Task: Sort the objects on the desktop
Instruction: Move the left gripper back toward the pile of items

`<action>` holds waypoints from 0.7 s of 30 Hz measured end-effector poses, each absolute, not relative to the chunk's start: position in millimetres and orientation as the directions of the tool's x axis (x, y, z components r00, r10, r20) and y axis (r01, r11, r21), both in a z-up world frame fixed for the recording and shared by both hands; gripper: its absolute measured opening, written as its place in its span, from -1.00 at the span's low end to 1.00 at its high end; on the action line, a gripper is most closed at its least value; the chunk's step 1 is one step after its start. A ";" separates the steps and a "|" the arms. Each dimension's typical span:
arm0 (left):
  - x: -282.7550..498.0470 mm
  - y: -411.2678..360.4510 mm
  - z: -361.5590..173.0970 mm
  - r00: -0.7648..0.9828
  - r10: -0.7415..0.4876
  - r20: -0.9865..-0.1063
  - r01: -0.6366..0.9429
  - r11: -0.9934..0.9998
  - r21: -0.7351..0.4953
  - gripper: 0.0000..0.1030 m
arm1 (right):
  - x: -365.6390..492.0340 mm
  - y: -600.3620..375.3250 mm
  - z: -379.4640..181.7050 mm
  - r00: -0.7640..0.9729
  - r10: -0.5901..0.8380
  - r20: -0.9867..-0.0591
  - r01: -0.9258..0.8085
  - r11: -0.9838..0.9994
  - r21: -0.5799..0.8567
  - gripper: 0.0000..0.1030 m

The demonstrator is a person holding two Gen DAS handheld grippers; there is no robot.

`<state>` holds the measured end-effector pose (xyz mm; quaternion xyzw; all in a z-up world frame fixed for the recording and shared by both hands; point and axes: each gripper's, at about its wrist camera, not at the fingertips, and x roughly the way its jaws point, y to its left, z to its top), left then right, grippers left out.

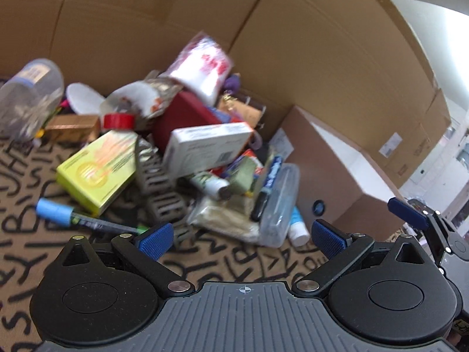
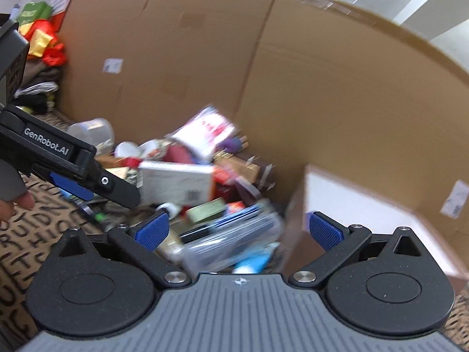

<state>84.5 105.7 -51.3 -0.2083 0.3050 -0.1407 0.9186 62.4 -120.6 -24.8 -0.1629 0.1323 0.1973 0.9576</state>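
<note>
A pile of desktop objects lies on a letter-patterned mat [image 1: 35,176]. It holds a yellow-green box [image 1: 96,170], a white box [image 1: 205,146], a dark red box [image 1: 187,117], a clear plastic case [image 1: 278,202], a marker with a light blue cap [image 1: 55,209] and a red-and-white packet [image 1: 205,64]. My left gripper [image 1: 243,239] is open and empty just in front of the pile. My right gripper [image 2: 239,231] is open and empty above the clear case [image 2: 231,243]. The white box [image 2: 176,182] sits beyond it. The left gripper's finger [image 2: 117,187] shows at the left.
Large cardboard boxes [image 1: 307,58] wall in the pile behind and to the right. A smaller open brown box [image 1: 331,173] with a white inside stands at the right, also in the right wrist view [image 2: 366,205]. A clear jar [image 1: 29,94] lies at the left.
</note>
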 end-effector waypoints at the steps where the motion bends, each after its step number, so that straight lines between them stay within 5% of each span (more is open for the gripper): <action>1: 83.5 107.5 -54.1 0.772 -0.386 -0.506 0.129 0.874 -0.469 1.00 | 62.7 -116.7 -28.6 0.879 0.341 -0.334 -0.432 0.866 -0.253 0.97; 9: 91.7 109.1 -61.8 0.758 -0.402 -0.514 0.148 0.873 -0.464 1.00 | 72.1 -93.1 -55.4 0.841 0.320 -0.437 -0.459 0.850 -0.260 0.91; 21: 120.6 126.6 -70.3 0.750 -0.394 -0.532 0.118 0.870 -0.478 1.00 | 83.8 -54.8 -70.6 0.735 0.437 -0.518 -0.591 0.787 -0.175 0.43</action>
